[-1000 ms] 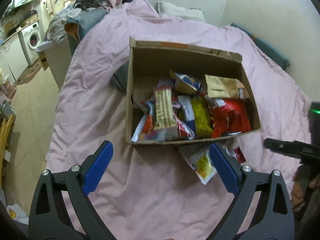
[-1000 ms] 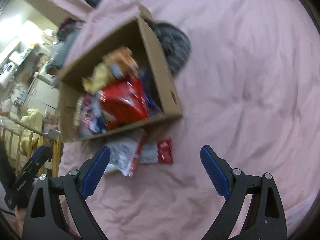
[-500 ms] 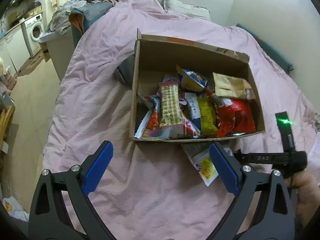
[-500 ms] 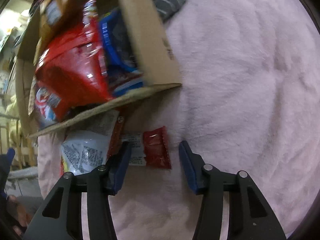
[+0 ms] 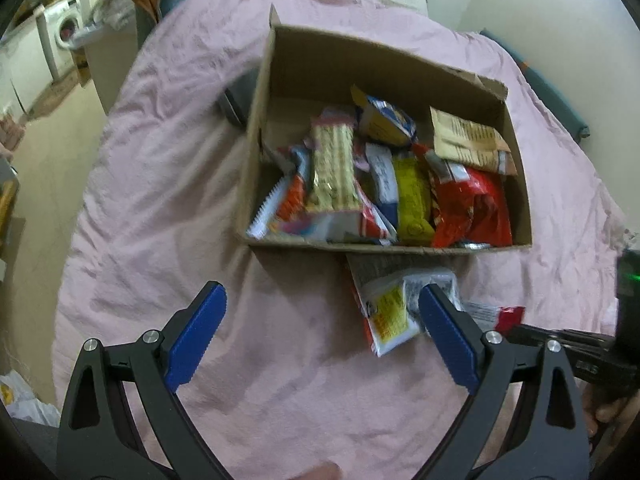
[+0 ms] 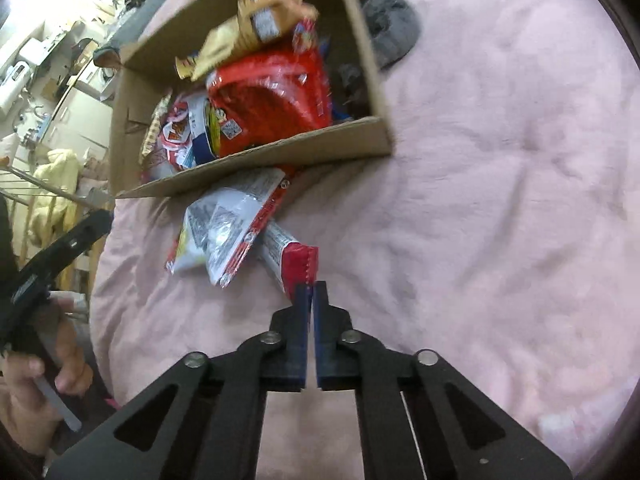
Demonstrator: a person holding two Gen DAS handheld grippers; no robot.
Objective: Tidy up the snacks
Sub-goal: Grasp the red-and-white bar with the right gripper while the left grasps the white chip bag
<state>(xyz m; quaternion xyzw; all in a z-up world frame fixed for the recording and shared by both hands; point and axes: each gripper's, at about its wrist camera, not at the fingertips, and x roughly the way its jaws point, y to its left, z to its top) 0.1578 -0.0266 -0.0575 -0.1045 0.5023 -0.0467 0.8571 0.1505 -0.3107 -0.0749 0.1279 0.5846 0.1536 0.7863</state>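
The right gripper (image 6: 311, 285), low centre, is pinching the red packet (image 6: 298, 265) by its crimped edge after closing; lifting slowly toward the cardboard box (image 6: 280, 150) seems wise; the left gripper (image 5: 320, 336) is gaping empty.

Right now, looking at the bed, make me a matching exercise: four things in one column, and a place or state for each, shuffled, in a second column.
Things:
1. left hand-held gripper
2. right hand-held gripper
3. big red bag
4. white and yellow packet

Places or states:
A. inside the cardboard box
B. shut on the red end of a wrapper
C. on the pink blanket, outside the box
D. open, holding nothing

Pairs: 1-D, 2-B, 3-A, 4-C
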